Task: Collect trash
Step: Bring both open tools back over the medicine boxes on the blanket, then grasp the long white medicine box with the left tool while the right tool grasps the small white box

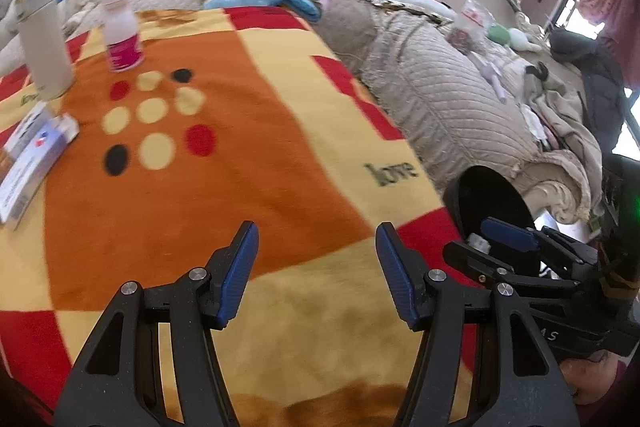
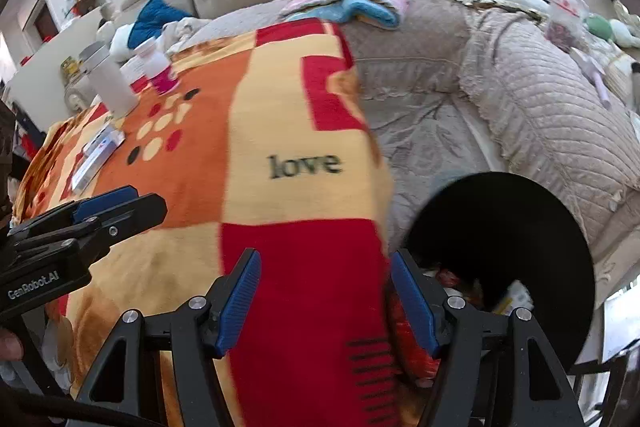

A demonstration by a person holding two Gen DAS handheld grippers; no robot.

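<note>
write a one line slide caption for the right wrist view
Open right gripper, nothing between its fingers, above a patterned blanket beside a black bin already holding trash.

The blanket [image 1: 248,155] is fuzzy fleece cloth; the bed cover [image 1: 448,107] quilted matt fabric. The tongs' pads [image 1: 240,267] look ribbed blue rubber, their arms matt black plastic. The bin [image 2: 520,227] seems smooth black plastic.
</note>
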